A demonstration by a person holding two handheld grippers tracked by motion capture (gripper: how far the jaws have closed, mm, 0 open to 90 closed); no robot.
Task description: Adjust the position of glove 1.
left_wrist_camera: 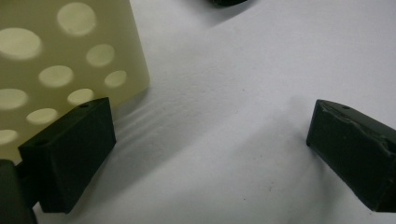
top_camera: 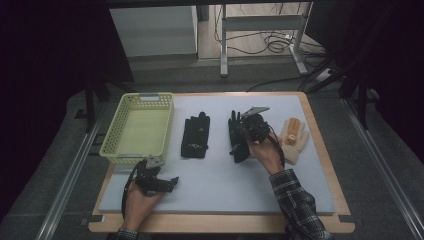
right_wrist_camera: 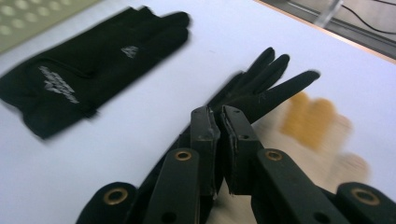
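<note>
Holding the black glove in my right tool, jaws clamped together on its fabric; the glove lies right of the basket, long axis running away from me, fingers pointing far. My left tool rests jaws apart just near the basket's near corner. Count: two black gloves, the second between basket and held glove; one tan glove farthest right; one basket. My right hand is nearer the gloves; the basket lies to the left.
</note>
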